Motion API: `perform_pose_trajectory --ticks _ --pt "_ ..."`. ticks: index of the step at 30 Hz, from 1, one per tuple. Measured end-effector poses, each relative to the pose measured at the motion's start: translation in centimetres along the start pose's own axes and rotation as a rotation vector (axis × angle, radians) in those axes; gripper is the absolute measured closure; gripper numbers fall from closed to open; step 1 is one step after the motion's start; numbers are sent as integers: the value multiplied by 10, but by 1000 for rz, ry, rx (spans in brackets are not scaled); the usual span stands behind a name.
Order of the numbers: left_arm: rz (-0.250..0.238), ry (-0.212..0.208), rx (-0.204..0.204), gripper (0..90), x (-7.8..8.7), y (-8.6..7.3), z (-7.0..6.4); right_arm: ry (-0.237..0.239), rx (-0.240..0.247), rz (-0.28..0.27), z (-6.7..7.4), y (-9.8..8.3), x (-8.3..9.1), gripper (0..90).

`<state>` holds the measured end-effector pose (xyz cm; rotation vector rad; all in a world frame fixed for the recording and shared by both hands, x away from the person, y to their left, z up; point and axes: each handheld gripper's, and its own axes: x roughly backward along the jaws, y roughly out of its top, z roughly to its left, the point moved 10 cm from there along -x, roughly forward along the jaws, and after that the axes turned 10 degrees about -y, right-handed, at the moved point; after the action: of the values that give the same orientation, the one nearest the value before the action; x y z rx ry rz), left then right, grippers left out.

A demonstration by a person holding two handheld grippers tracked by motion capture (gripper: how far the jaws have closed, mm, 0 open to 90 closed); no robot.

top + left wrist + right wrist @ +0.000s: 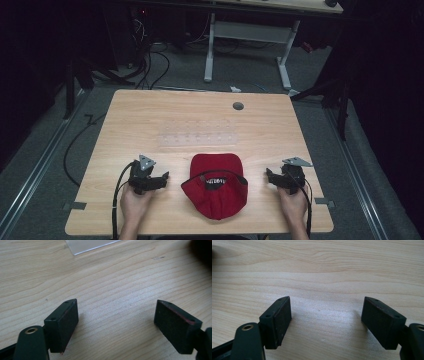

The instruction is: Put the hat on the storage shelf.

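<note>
Cap (215, 185) lies untouched at lower centre of the bench (150, 115), left tool (159, 179) and right tool (270, 176) flanking it (both wide, empty); handling looks unstarted.

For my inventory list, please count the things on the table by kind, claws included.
Red cap: 1
Clear plastic sheet: 1
Claws, both open: 2 (left claw, right claw)
Total: 4, all on the wooden table
</note>
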<state>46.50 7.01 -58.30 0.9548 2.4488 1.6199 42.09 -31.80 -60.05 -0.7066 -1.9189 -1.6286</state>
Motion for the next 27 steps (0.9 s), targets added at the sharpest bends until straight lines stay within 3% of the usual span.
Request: perform_pose_trajectory --ticks 27 --pt "-8 11 3 208 -1 1 1 9 8 -5 3 2 -1 242"
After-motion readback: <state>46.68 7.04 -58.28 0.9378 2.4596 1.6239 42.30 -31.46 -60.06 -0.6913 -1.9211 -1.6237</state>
